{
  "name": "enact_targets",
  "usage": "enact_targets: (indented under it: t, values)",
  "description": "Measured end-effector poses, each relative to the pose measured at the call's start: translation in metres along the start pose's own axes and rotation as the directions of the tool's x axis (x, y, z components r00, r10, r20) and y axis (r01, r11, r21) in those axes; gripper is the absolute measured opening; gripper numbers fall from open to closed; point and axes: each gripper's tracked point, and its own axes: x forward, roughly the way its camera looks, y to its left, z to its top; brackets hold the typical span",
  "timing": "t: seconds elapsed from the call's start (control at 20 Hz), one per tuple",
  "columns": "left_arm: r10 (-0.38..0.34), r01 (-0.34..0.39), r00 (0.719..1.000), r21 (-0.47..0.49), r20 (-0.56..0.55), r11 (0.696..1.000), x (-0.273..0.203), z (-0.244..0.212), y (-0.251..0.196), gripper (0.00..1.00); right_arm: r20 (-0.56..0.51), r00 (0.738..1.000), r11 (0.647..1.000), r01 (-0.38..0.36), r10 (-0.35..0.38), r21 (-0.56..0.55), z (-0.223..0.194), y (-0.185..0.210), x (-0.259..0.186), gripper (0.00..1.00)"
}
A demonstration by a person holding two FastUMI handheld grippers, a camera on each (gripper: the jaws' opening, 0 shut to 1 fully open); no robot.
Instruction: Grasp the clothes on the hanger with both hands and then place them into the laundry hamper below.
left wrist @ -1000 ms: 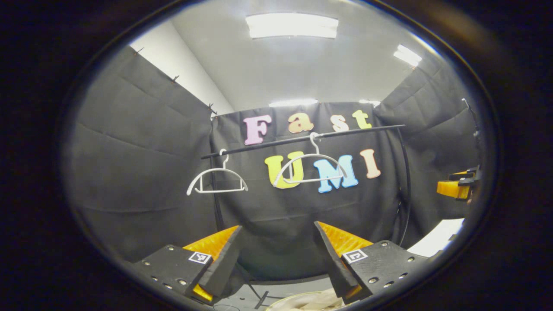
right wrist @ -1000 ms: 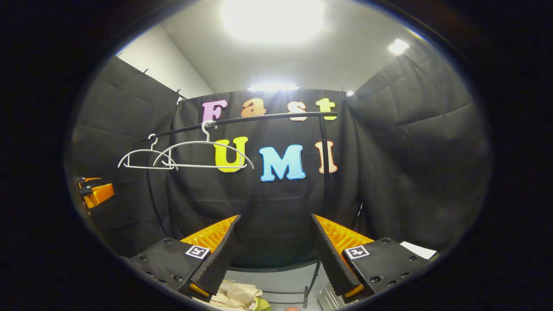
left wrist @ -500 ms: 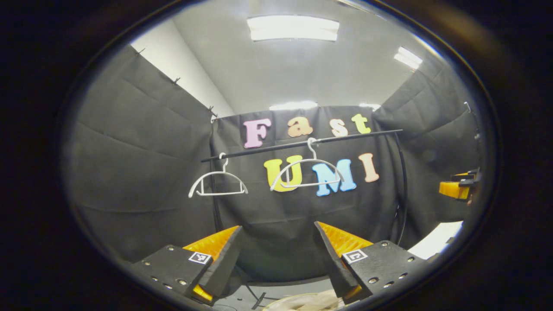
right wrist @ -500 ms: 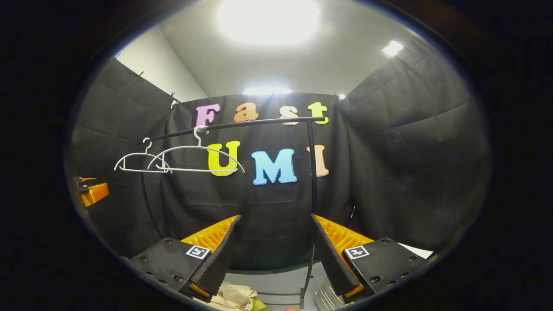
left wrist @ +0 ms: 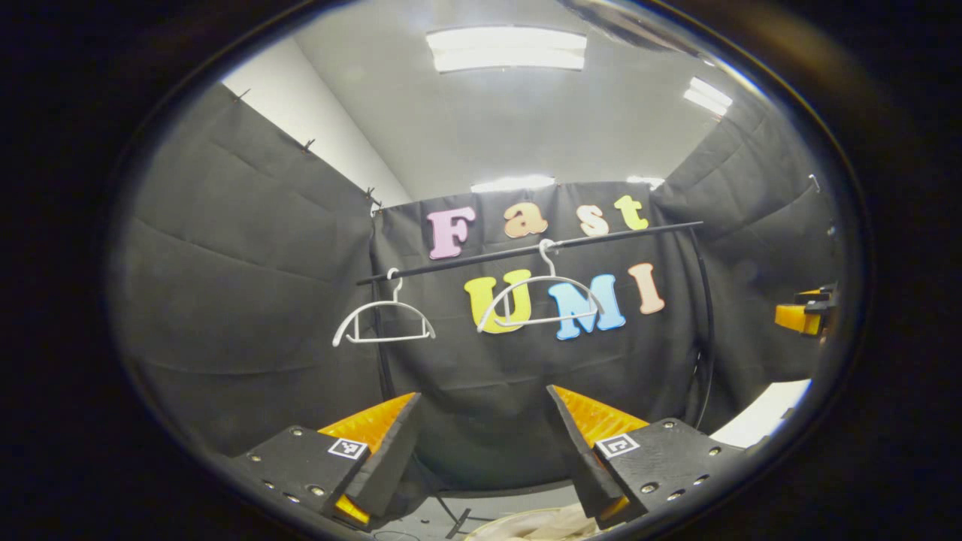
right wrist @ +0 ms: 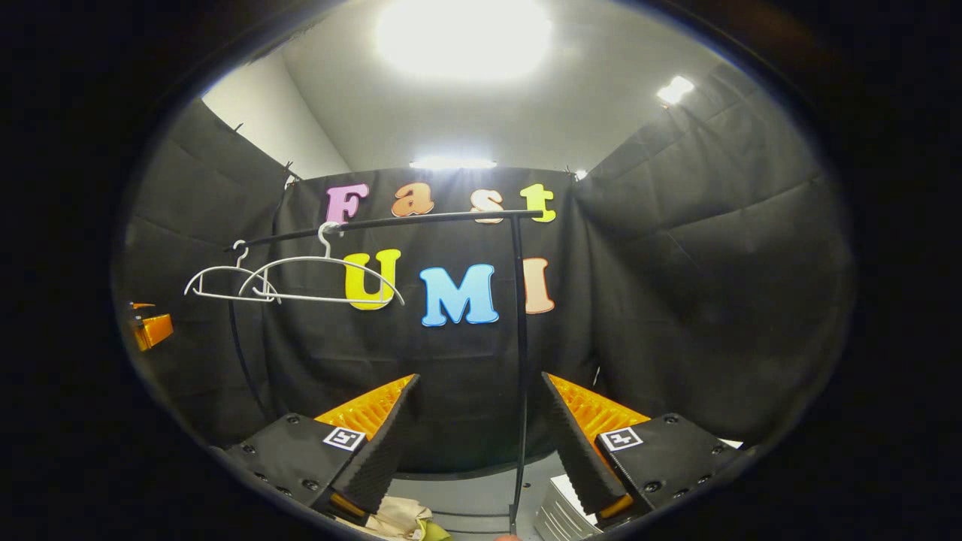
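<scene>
You are getting overhead light from ceiling panels (left wrist: 506,49); the one (right wrist: 462,34) at top centre of the right gripper view is blowing out to glare. Edges are bowing; focus is holding sharp.

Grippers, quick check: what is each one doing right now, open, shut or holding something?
Left gripper: open, nothing between its fingers.
Right gripper: open, nothing held; the rack's upright post stands farther off behind the gap.
</scene>
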Motion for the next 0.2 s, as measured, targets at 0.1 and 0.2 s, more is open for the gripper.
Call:
enact_targets:
  t: [0.1,0.2]
  values:
    - [-0.003,0.003,1.000,0.003,0.002,1.000,-0.0017,0.0022,-0.0017,0.95,0.010,1.000,1.000,0.003,-0.003,-0.008,0.0025,-0.0021,0.0000,0.97]
    - [-0.002,0.002,1.000,0.000,0.007,1.000,-0.0038,0.0058,-0.0026,0.95,0.016,1.000,1.000,0.005,-0.005,-0.012,0.0040,-0.0040,-0.0008,0.97]
